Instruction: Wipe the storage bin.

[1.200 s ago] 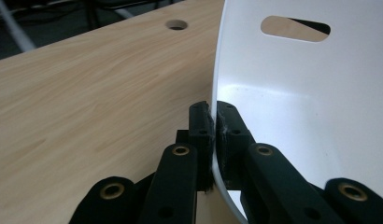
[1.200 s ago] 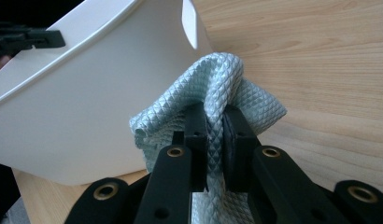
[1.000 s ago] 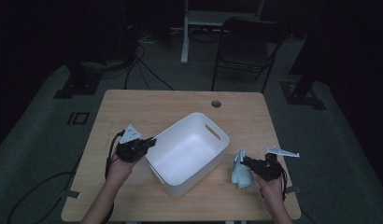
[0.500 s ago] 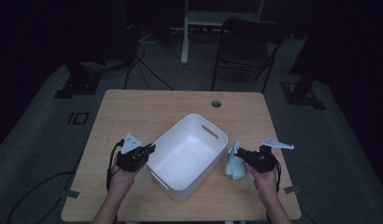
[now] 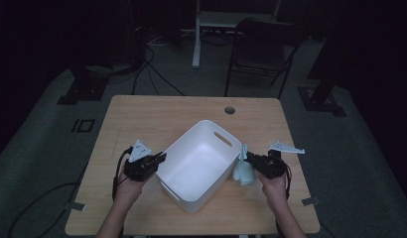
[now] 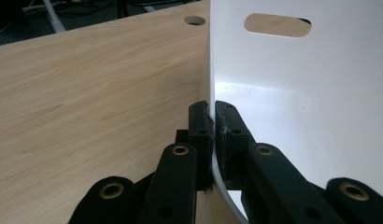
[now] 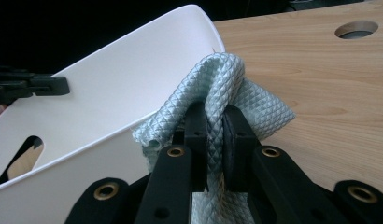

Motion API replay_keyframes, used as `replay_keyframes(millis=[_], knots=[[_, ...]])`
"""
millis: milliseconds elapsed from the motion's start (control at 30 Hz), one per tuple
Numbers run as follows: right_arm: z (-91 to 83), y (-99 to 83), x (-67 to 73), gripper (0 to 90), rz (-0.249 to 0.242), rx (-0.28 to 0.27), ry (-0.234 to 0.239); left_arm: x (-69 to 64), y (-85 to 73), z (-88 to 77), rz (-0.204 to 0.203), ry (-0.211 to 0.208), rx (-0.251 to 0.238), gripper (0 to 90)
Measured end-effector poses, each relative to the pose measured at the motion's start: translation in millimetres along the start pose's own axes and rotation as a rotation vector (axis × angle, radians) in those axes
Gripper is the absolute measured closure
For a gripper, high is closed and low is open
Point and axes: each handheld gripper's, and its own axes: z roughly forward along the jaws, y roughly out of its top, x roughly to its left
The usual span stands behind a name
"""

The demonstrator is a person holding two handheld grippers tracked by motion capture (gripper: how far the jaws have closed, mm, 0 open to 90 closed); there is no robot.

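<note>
A white plastic bin with handle slots sits slantwise on the wooden table. My left gripper is shut on the bin's left rim; in the left gripper view its jaws pinch the thin white wall from both sides. My right gripper is shut on a pale green quilted cloth, held just off the bin's right side. In the right gripper view the cloth folds over the jaws, with the bin's rim right behind it and the left gripper beyond.
A round cable hole lies near the table's far edge. A dark folding chair and stand bases with cables sit on the floor behind the table. Bare tabletop stretches to the left and far side of the bin.
My right gripper has lifted the cloth and carried it toward the bin's right side. The left gripper stays clamped on the rim, and the bin has shifted slightly.
</note>
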Motion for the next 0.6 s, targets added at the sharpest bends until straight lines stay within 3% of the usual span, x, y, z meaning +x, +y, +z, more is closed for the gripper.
replay_keyframes(millis=[600], knots=[[19.9, -21.1, -20.0, 82.4, 0.061, 0.091, -0.040, -0.9, 0.4, -0.2, 0.011, -0.013, 0.006, 85.9]])
